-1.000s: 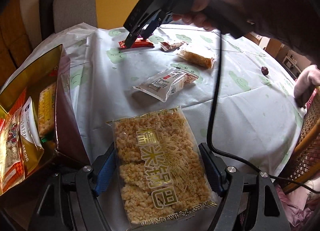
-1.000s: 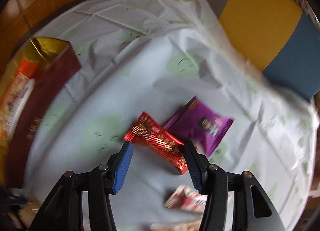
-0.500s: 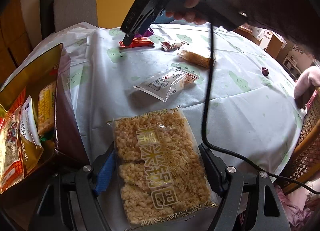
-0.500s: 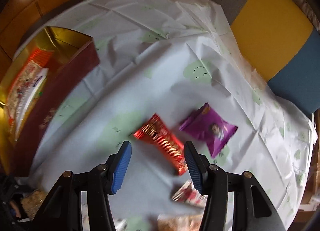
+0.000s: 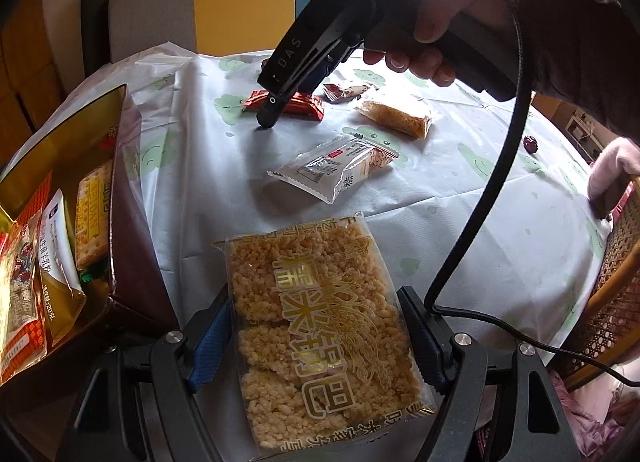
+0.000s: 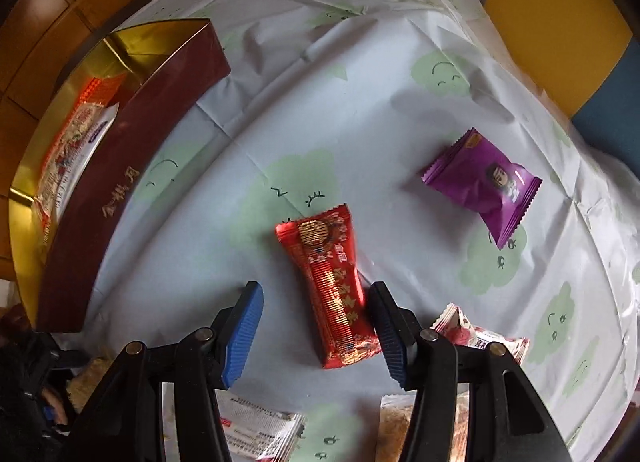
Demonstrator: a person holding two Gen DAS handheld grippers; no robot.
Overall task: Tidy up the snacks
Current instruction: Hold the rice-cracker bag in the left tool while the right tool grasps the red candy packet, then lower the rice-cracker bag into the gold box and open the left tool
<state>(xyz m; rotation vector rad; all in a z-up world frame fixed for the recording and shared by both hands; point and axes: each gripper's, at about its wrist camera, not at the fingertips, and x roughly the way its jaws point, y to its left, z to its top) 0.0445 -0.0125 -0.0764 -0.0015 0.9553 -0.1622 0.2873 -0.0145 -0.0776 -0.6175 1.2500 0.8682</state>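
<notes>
2 hand-held grippers at work: left hand-held gripper (image 5: 316, 338) clamped on rice-cake pack (image 5: 320, 326), kept ready beside the gift box (image 6: 132, 165). Right hand-held gripper (image 6: 316, 326) lowered astride red bar (image 6: 332, 286) on tabletop (image 6: 320, 109), jaws apart, not yet gripping.

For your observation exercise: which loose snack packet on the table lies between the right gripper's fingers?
The red packet lies between the open right gripper; the purple packet lies apart.
</notes>
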